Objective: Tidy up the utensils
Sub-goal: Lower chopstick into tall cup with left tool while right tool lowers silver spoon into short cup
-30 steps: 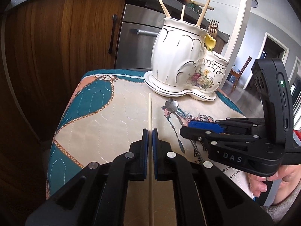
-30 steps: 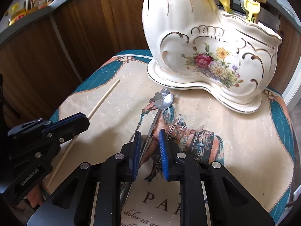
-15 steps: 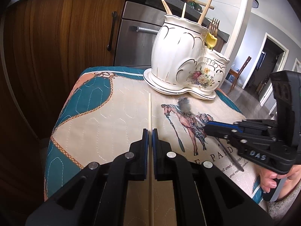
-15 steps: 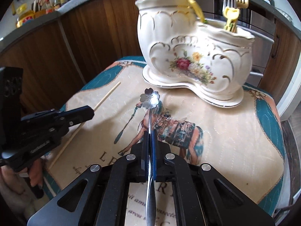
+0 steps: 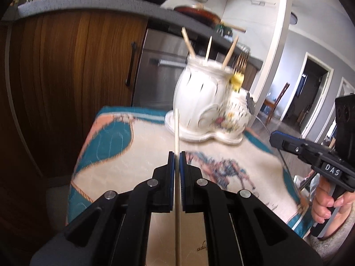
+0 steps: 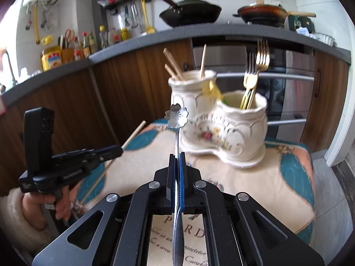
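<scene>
A white ceramic double utensil holder (image 5: pixel 206 108) (image 6: pixel 221 124) stands at the far end of the cloth-covered table. Its taller pot holds chopsticks (image 6: pixel 173 66), its lower pot forks (image 6: pixel 259 59). My left gripper (image 5: pixel 177 155) is shut on a single wooden chopstick (image 5: pixel 176 128), lifted off the cloth and pointing toward the holder. My right gripper (image 6: pixel 177 156) is shut on a steel spoon with a flower-shaped bowl (image 6: pixel 176 116), held in the air in front of the holder. In the left wrist view the right gripper (image 5: pixel 277 138) and spoon (image 5: pixel 250 104) show at the right.
A quilted teal and cream cloth (image 6: pixel 266 177) covers the small table. Wooden cabinets (image 5: pixel 66 77) and a steel oven front (image 6: pixel 288 88) stand behind. Pans (image 6: pixel 190 11) sit on the counter above. A hand (image 5: pixel 324 204) holds each gripper's handle.
My right gripper closed on the spoon and lifted it off the cloth toward the holder. My left gripper rose with the chopstick off the table.
</scene>
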Tool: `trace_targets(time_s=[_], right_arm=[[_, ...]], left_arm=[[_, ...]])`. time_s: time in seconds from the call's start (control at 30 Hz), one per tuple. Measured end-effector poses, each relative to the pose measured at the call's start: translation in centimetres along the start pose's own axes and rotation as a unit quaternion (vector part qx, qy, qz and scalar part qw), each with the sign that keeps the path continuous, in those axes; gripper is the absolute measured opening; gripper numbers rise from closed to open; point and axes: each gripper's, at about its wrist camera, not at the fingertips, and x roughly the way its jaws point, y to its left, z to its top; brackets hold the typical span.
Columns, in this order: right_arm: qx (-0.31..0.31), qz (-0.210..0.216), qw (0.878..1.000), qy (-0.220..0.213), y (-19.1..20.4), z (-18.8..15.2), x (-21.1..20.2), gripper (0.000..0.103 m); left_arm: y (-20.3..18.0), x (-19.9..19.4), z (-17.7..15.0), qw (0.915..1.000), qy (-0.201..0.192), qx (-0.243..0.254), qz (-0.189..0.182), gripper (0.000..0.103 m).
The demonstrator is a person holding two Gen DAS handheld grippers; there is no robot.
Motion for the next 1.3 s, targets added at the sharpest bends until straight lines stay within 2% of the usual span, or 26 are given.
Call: trace_targets(time_s=[0.2,0.37,0.57,0.8,1.03,1.17,1.3], right_arm=[[0.031,-0.007,0.997,-0.070,-1.4,1.4,-2.1,0.004],[0.052,-0.022,0.994,-0.089,-2.4,2.7,-2.2,0.004],[0.065,-0.035,0.990,-0.122,-4.6,6.3,-1.8,0.004],[0.109,-0.048,0.975,-0.190,-8.1,10.1,0.4,0.004],[0.136,-0.072,0.960,-0.236,-10.6,11.3,4.3,0.004],[0.124,-0.077,0.958,-0.246,-10.9,11.5,5.3,0.004],[0.111,-0.075,0.961,-0.243,-10.7,11.2,6.0,0.004]], left_arm=[[-0.9,-1.9,4.0,0.9981,-0.053,0.015,-0.026,0.004],[-1.5,-1.7,6.8,0.9955,-0.078,0.014,-0.052,0.004],[-2.5,0.0,11.5,0.9898,-0.119,0.025,-0.074,0.004],[-3.8,3.8,16.1,0.9840,-0.146,0.018,-0.101,0.004],[-4.1,6.6,18.1,0.9719,-0.214,0.018,-0.096,0.004],[-4.0,8.5,18.4,0.9712,-0.216,0.005,-0.100,0.004],[-4.8,9.7,17.9,0.9703,-0.224,0.030,-0.087,0.004]])
